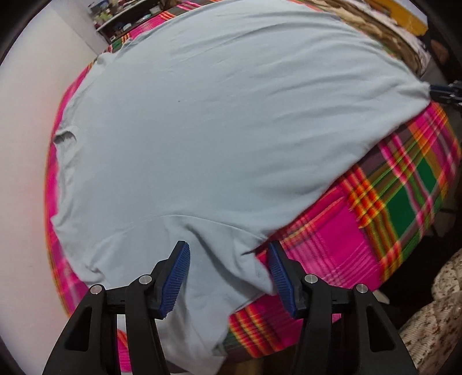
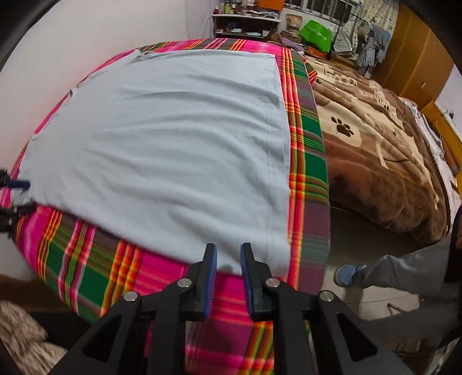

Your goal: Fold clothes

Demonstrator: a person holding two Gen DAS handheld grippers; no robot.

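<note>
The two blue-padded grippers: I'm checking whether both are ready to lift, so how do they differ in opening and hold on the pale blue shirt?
The left gripper stands wide open, while the right gripper is open only narrowly. The left one straddles a sleeve of the pale blue shirt; the right one sits at the shirt's hem corner, cloth just reaching between its fingers. Both hang at the near edge of the plaid cloth, neither yet clamped.

home bedroom — bed blanket (image 2: 375, 150) | cluttered shelf (image 2: 245, 20) | wooden wardrobe (image 2: 415, 63)
</note>
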